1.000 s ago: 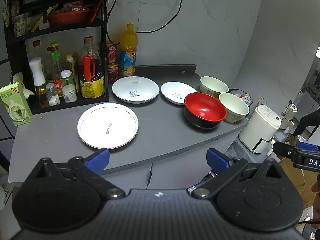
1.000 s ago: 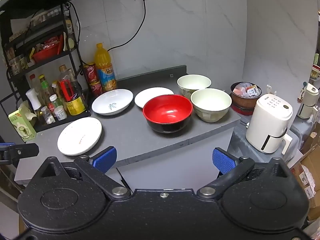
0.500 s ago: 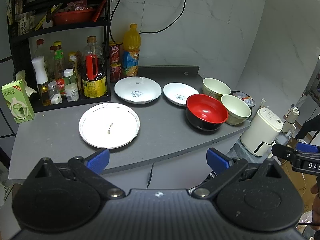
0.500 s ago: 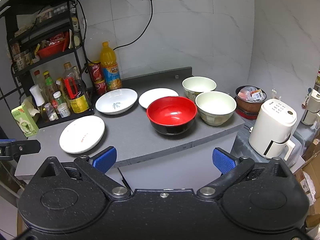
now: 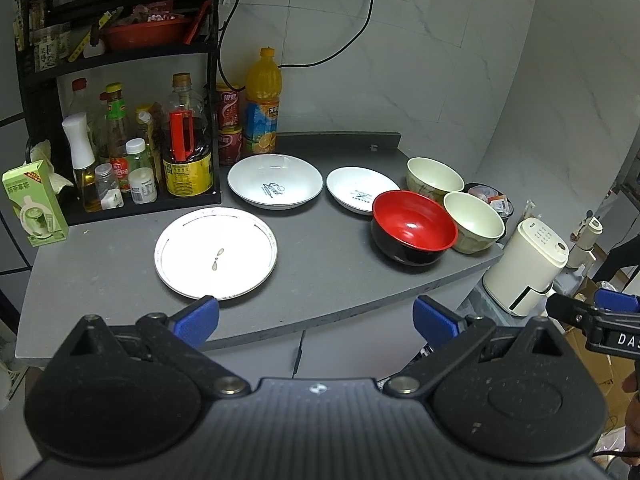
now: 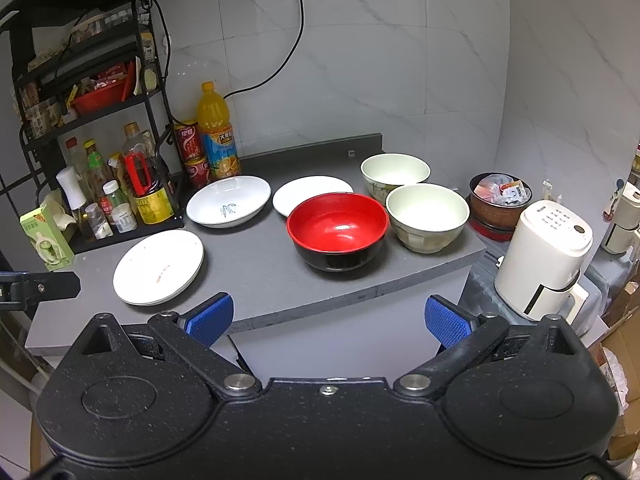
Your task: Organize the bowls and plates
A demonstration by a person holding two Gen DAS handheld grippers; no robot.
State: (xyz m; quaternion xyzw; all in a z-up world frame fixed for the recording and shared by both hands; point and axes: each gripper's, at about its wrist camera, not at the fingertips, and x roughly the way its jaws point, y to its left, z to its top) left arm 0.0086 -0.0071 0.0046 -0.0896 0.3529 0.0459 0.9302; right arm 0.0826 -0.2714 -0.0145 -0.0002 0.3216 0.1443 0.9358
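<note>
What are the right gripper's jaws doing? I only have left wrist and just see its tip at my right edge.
Observer: The right gripper has its jaws wide open with nothing between them, and it faces the red bowl.
Operator: And the dark thing behind the nearer cream bowl?
Observer: That's a brown pot full of small packets. It sits off the right end of the counter, just behind the white appliance.

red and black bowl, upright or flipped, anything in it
Upright and empty: the red and black bowl rests on its base, opening upward, its bare red inside showing.
</note>
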